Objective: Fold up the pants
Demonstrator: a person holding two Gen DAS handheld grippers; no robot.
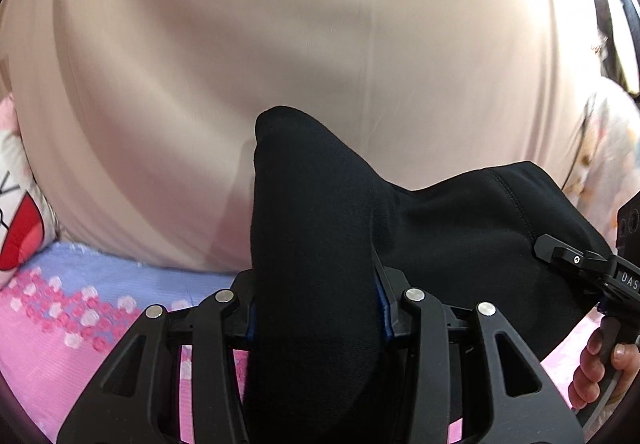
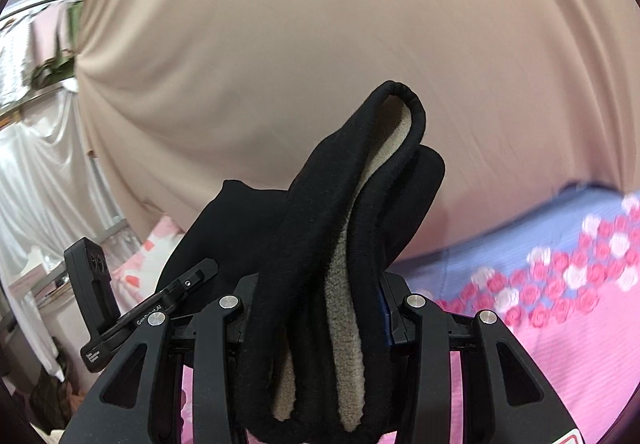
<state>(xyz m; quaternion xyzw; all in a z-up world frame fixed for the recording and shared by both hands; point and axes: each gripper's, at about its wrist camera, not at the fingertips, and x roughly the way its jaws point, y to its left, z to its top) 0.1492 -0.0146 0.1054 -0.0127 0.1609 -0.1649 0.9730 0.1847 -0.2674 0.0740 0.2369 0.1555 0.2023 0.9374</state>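
The pants are black with a beige fleece lining. My left gripper (image 1: 316, 296) is shut on a bunched black fold of the pants (image 1: 312, 228), which bulges up between the fingers; more of the black cloth stretches right toward the other gripper (image 1: 576, 264). My right gripper (image 2: 316, 296) is shut on the pants' rolled waistband edge (image 2: 360, 203), with the fleece lining (image 2: 344, 324) showing. Both hold the pants lifted above the bed. The left gripper (image 2: 140, 308) shows at the left of the right wrist view.
A pink and lilac bedspread with rose pattern (image 2: 560, 284) (image 1: 60, 308) lies below. A beige curtain (image 1: 280, 23) (image 2: 360, 23) hangs close behind. A cartoon pillow (image 1: 16, 211) is at the left, white drapes and shelves (image 2: 36, 163) beyond.
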